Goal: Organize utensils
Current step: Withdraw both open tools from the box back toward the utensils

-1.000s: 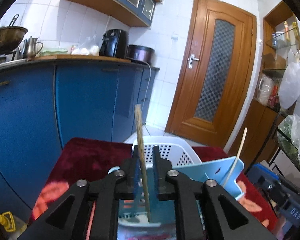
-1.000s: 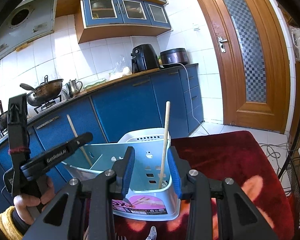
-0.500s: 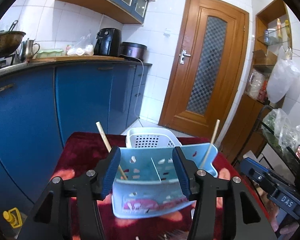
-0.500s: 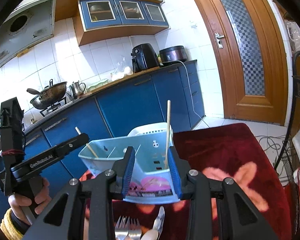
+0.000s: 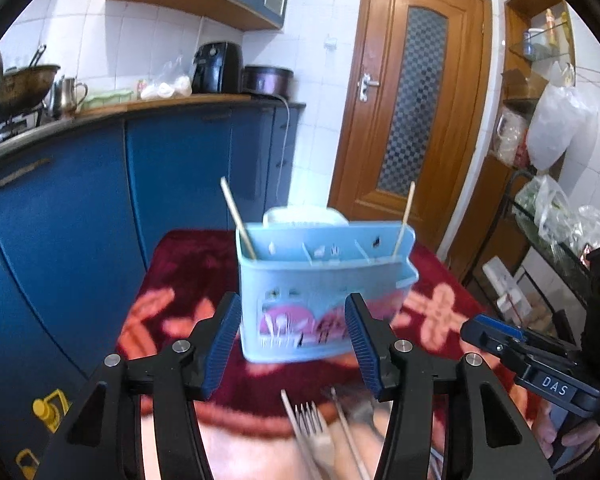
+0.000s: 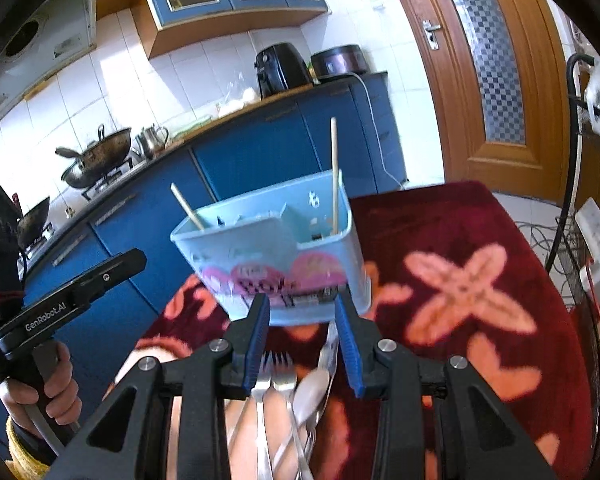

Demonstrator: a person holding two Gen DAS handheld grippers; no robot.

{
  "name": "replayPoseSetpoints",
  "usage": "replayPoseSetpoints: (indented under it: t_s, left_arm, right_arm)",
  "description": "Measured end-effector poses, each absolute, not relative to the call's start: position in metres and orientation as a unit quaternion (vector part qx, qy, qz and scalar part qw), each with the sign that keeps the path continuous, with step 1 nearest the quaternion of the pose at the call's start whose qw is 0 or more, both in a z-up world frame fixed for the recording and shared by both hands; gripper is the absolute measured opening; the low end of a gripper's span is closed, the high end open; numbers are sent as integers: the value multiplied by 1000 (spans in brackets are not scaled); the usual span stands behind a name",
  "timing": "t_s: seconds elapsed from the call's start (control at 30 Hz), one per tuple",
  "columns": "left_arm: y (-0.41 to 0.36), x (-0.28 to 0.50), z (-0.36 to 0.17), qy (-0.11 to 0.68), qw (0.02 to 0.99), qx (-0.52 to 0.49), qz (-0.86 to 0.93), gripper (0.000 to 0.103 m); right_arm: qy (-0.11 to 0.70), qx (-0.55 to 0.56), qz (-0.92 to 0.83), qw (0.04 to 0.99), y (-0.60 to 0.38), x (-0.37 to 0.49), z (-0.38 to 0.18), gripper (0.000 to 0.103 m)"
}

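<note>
Standing mid-frame, a blue caddy [image 5: 324, 300] (one chopstick [image 5: 236, 218] at each end) is framed by the left gripper [image 5: 292, 344] and right gripper [image 6: 302, 332], both parted and empty.

We are holding the left tongs [image 5: 292, 344] wide apart and empty over the red-clothed surface [image 5: 188, 276], facing the light blue utensil caddy [image 5: 324, 296]. Two chopsticks [image 5: 238, 218] are leaning in its end compartments, and forks [image 5: 310, 424] are lying blurred below us.
</note>
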State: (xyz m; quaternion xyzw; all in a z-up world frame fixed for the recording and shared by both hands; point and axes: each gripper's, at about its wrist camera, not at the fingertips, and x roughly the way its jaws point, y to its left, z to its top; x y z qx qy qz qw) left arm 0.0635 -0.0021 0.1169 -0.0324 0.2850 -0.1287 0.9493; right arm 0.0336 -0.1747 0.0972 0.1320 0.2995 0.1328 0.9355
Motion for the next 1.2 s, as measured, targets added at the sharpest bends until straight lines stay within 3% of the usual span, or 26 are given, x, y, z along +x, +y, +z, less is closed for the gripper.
replayPoseSetpoints:
  t_s: [0.73, 1.2]
  left_arm:
    - [3, 57, 28, 428, 896, -39, -107, 56]
    - [-7, 62, -1, 482, 868, -29, -113, 55]
  right_arm:
    - [371, 130, 140, 909, -153, 18, 53, 37]
    - [378, 136, 132, 906, -156, 17, 45, 37]
